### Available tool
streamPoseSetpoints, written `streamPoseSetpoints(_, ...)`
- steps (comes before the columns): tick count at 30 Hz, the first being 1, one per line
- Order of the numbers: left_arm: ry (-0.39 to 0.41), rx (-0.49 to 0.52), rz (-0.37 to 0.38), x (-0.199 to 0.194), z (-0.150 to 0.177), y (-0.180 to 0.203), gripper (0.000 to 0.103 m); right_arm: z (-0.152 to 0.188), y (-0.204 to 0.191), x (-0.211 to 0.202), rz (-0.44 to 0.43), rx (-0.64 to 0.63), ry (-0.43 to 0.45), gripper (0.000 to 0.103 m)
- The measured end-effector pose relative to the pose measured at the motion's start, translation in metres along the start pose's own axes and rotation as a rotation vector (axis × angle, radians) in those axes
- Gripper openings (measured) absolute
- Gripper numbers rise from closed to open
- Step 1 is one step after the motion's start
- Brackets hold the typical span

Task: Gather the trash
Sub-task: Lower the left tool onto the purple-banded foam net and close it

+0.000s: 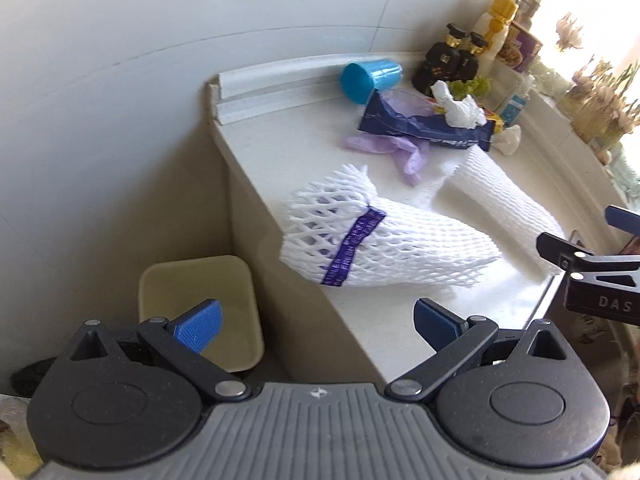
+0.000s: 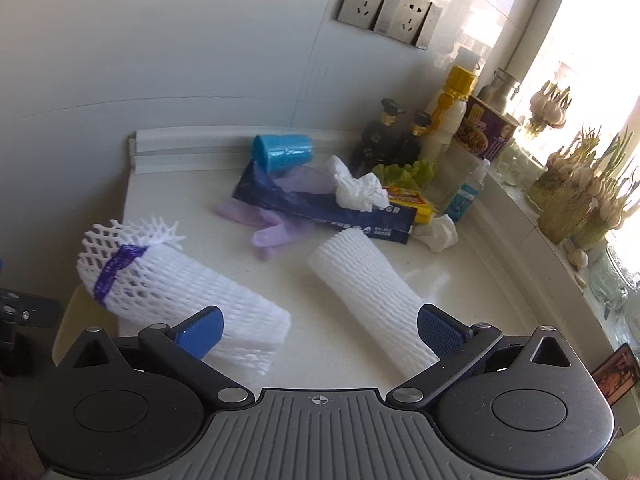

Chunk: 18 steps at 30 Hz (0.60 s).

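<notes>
Left wrist view only: a beige bin (image 1: 200,312) sits on the floor below the worktop's (image 1: 288,136) left edge, open top facing up. The right gripper (image 1: 580,236) enters at this view's right edge; its jaw state cannot be told from here.

Right wrist view only: two wall sockets (image 2: 388,12) above the worktop, and sprouting garlic (image 2: 580,196) along the window sill.

Left gripper (image 1: 316,320): jaws wide, nothing between them, hovering over the worktop's left corner. Right gripper (image 2: 320,332): jaws wide, empty, above the near edge.

Trash on the worktop, left to right: white foam net (image 2: 168,280) with a purple band, overhanging the left edge; purple glove (image 2: 268,220); blue cup (image 2: 282,152) on its side near the wall; dark blue wrapper (image 2: 320,208); a second, plain foam sleeve (image 2: 368,284); crumpled tissue (image 2: 356,188) on the wrapper; another tissue wad (image 2: 436,232) just right of the wrapper.
</notes>
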State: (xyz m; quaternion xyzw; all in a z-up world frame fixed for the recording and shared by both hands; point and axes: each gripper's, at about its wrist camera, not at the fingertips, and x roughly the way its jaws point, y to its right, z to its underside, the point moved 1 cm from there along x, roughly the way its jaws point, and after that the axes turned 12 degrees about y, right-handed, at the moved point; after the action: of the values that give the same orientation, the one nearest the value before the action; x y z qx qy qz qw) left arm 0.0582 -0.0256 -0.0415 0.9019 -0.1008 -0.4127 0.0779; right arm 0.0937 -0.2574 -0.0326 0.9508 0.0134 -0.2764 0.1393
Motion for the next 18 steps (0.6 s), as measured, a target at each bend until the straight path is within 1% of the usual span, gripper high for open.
streamPoseSetpoints(2,0.013,-0.026,0.036,0.005,0.001,0.004,0.102,0.005,0.012,0.012,0.001,0.003,0.001,0.103)
streamPoseSetpoints(5,-0.002,-0.113,0.098,0.013,-0.001,0.007,0.102,0.013,0.027,0.032,0.002,0.02,-0.027,0.103)
streamPoseSetpoints(9,-0.021,-0.223,0.158,0.026,-0.003,0.009,0.1,0.026,0.047,0.054,-0.029,0.098,-0.059,0.103)
streamPoseSetpoints(11,-0.037,-0.265,0.162,0.035,-0.003,0.01,0.098,0.032,0.055,0.064,-0.046,0.128,-0.067,0.103)
streamPoseSetpoints(13,-0.059,-0.319,0.155,0.046,-0.004,0.01,0.094,0.035,0.06,0.075,-0.054,0.141,-0.077,0.103)
streamPoseSetpoints(16,-0.071,-0.395,0.119,0.057,-0.003,0.006,0.093,0.038,0.063,0.089,-0.046,0.133,-0.08,0.103)
streamPoseSetpoints(18,-0.059,-0.414,0.091,0.062,-0.004,0.005,0.092,0.039,0.063,0.099,-0.039,0.123,-0.084,0.103)
